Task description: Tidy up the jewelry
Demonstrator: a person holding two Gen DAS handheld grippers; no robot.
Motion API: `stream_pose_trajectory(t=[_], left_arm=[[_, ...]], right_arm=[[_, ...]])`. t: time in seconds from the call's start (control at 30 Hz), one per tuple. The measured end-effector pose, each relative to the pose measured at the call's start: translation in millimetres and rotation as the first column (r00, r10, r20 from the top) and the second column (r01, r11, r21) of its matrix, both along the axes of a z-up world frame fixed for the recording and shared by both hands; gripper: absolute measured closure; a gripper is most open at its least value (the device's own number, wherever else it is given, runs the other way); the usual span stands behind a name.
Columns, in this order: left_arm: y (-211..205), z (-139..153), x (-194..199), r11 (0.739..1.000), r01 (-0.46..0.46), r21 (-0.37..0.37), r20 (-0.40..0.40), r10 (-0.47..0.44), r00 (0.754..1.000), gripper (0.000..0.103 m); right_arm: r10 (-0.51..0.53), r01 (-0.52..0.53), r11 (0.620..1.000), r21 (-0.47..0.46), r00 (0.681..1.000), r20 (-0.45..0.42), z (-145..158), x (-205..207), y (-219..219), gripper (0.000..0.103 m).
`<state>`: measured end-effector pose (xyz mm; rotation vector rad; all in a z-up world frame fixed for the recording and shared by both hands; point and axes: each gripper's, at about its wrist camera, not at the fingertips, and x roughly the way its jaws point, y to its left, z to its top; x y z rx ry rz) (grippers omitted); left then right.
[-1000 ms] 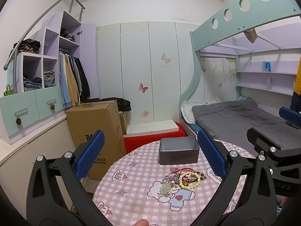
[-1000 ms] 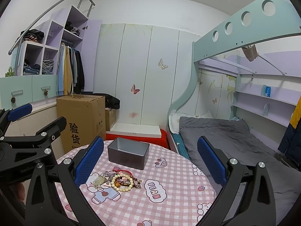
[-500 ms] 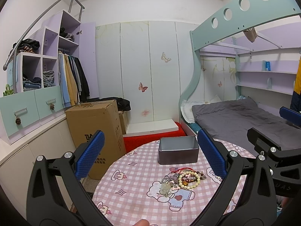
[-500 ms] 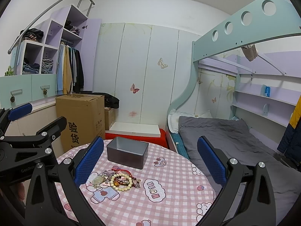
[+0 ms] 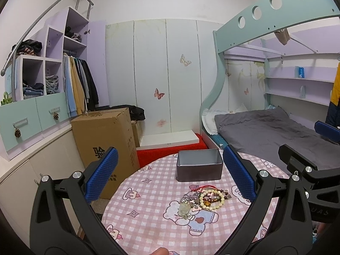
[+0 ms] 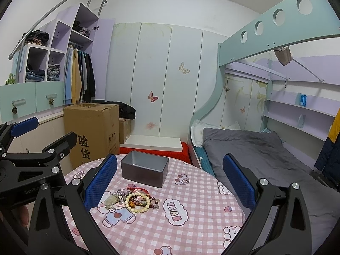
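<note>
A pile of jewelry (image 5: 204,198) lies on the round table with a pink checked cloth (image 5: 148,218): beaded bracelets, a silver chain, a pale green stone pendant, a red cord. It also shows in the right wrist view (image 6: 132,199). An open grey tin box (image 5: 199,167) stands behind the pile, also seen from the right (image 6: 145,168). My left gripper (image 5: 170,174) is open and empty, above the table's near side. My right gripper (image 6: 170,176) is open and empty, to the right of the left one.
A tall cardboard box (image 5: 106,140) stands on the floor left of the table. A bunk bed with grey bedding (image 5: 265,131) is on the right. A red low platform with a white board (image 5: 170,144) lies behind the table.
Both grippers have barely shifted; the view tilts slightly. Nothing on the table has moved.
</note>
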<state>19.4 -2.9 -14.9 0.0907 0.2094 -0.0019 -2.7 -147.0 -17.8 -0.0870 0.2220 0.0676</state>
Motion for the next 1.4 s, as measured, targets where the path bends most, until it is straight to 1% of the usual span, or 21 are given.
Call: stream_pose_trajectory(t=[0.3, 0.57, 0.67, 0.77, 0.8, 0.87, 0.9, 0.97, 1.03, 1.13, 1.2, 1.27, 1.37, 1.4], left_arm=[[3, -10, 9, 1.0, 0.024, 0.008, -0.007, -0.024, 1.0, 0.006], [9, -28, 35, 1.0, 0.017, -0.012, -0.121, -0.019, 0.993, 0.006], [16, -41, 48, 1.0, 0.015, -0.019, -0.186, -0.019, 0.982, 0.006], [28, -60, 66, 0.999, 0.006, -0.032, -0.281, -0.015, 0.96, 0.006], [34, -69, 73, 0.999, -0.004, -0.044, -0.322, -0.011, 0.947, 0.006], [44, -83, 83, 0.998, -0.012, -0.062, -0.379, -0.012, 0.925, 0.006], [49, -92, 89, 0.997, -0.017, -0.072, -0.416, -0.014, 0.909, 0.006], [53, -106, 97, 0.998, -0.016, -0.067, -0.46, -0.017, 0.888, 0.006], [53, -115, 102, 0.998, -0.009, -0.066, -0.491, -0.024, 0.871, 0.006], [52, -128, 111, 0.996, 0.017, -0.084, -0.528, -0.059, 0.847, 0.006], [48, -133, 114, 0.996, 0.04, -0.085, -0.544, -0.08, 0.835, 0.006], [44, -138, 118, 0.995, 0.056, -0.081, -0.557, -0.092, 0.825, 0.012], [39, -149, 126, 0.993, 0.083, -0.081, -0.586, -0.115, 0.802, 0.019], [36, -154, 130, 0.992, 0.095, -0.077, -0.6, -0.122, 0.791, 0.023]], right_arm=[[0.007, -0.006, 0.999, 0.034, 1.0, -0.028, -6, 10, -4, 0.008], [0.042, -0.034, 0.996, 0.077, 0.993, -0.107, -24, 30, -9, 0.008], [0.048, -0.037, 0.996, 0.077, 0.989, -0.143, -32, 38, -9, 0.008], [0.033, -0.021, 0.998, 0.064, 0.984, -0.177, -43, 46, -11, 0.008], [0.037, -0.024, 0.997, 0.07, 0.981, -0.192, -48, 49, -13, 0.008], [0.039, -0.02, 0.996, 0.086, 0.975, -0.218, -57, 56, -17, 0.007], [0.039, -0.018, 0.995, 0.094, 0.972, -0.233, -60, 59, -19, 0.007], [0.037, -0.008, 0.995, 0.104, 0.958, -0.284, -71, 70, -22, 0.008], [0.043, -0.009, 0.994, 0.107, 0.949, -0.314, -80, 76, -23, 0.007], [0.048, -0.013, 0.995, 0.1, 0.933, -0.356, -94, 87, -23, 0.007], [0.06, -0.024, 0.995, 0.099, 0.924, -0.379, -102, 93, -22, 0.007], [0.074, -0.034, 0.994, 0.103, 0.912, -0.403, -109, 99, -23, 0.008], [0.092, -0.048, 0.993, 0.112, 0.897, -0.432, -118, 107, -24, 0.01], [0.098, -0.053, 0.992, 0.114, 0.893, -0.44, -119, 109, -23, 0.012]])
